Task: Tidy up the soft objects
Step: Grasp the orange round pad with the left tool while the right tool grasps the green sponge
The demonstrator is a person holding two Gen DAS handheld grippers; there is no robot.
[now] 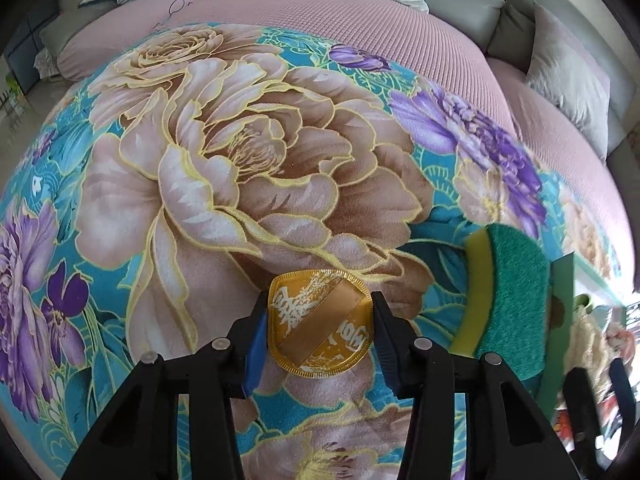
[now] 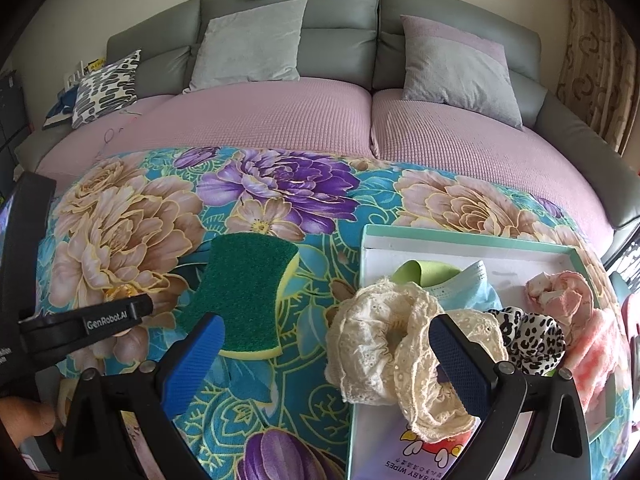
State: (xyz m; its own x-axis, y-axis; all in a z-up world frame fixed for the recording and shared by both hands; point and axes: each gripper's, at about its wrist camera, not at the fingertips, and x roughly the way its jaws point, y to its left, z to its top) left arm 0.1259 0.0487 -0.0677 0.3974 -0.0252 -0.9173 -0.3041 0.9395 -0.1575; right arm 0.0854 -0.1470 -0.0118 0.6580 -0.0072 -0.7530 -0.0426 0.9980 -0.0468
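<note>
Left tongs [image 1: 320,330] are straddling the gold embroidered pouch [image 1: 320,322] on the floral blanket [image 1: 200,184], pads just touching its sides. Its ribbon band is running diagonally across the gap. Right tongs [image 2: 332,356] are hanging spread and empty, the green sponge [image 2: 244,296] and tray [image 2: 460,236] lying beyond them.

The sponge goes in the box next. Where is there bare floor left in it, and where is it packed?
Bare white floor runs along the box's far wall, from behind the green cloth and blue mask to the pink scrunchie. The near half is crowded: cream scrunchie, leopard scrunchie, wipes pack.
</note>
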